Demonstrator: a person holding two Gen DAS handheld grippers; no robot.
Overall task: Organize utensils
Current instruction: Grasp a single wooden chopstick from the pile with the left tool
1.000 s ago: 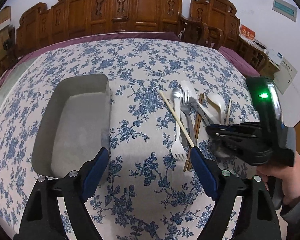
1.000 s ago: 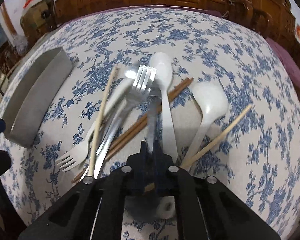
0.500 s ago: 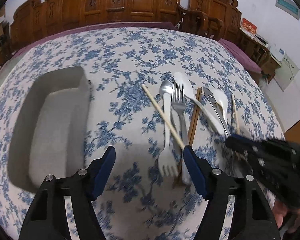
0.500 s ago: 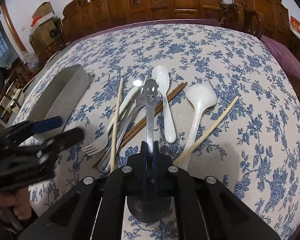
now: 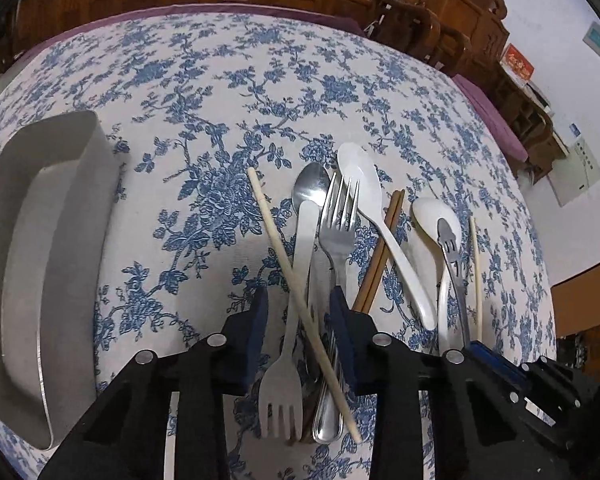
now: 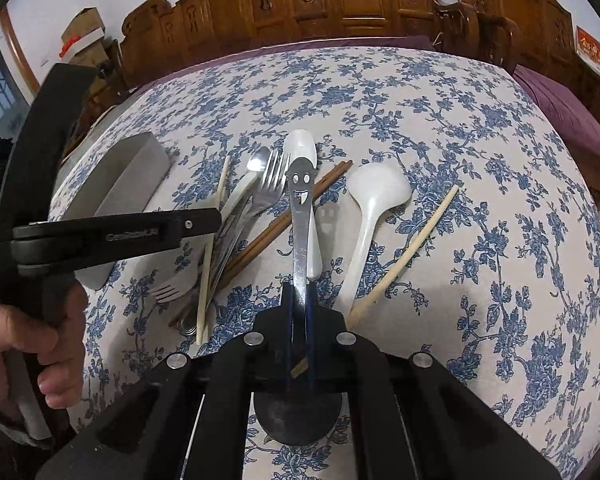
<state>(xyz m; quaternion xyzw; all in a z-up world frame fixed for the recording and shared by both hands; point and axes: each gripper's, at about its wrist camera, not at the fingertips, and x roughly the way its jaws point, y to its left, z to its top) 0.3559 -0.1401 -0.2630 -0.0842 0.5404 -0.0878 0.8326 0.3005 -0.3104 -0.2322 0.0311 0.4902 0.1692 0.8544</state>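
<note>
left tongs (image 5: 298, 316): sitting low in the middle of the left wrist view, jaws closing in around a bundle. The pale chopstick (image 5: 300, 296), white plastic fork (image 5: 288, 344) and steel fork (image 5: 337, 240) are all lying between the blue pads, but I can't tell for sure if the pads are pressing on them.
right tongs (image 6: 299, 300): clamped together on the handle of a smiley-face spoon (image 6: 300, 216), which is sticking up toward the centre of the right wrist view. Its bowl is showing below the jaws at the bottom of the frame.
utensil pile: lying mid-frame on the surface (image 5: 220, 80) with the blue flower cloth. The steel spoon (image 5: 310, 188) and white spoon (image 5: 360, 184) are resting at the top of the heap, and the brown chopsticks (image 5: 380, 252) are crossing under the white spoon.
off to the right: a white soup ladle (image 6: 374, 208) and another pale chopstick (image 6: 412, 248) are lying just beside each other.
tray (image 5: 40, 248): the grey metal one is sitting at the left edge of the left wrist view, apart from the pile.
hand (image 6: 24, 340): gripping the left handle, lower left of the right wrist view.
</note>
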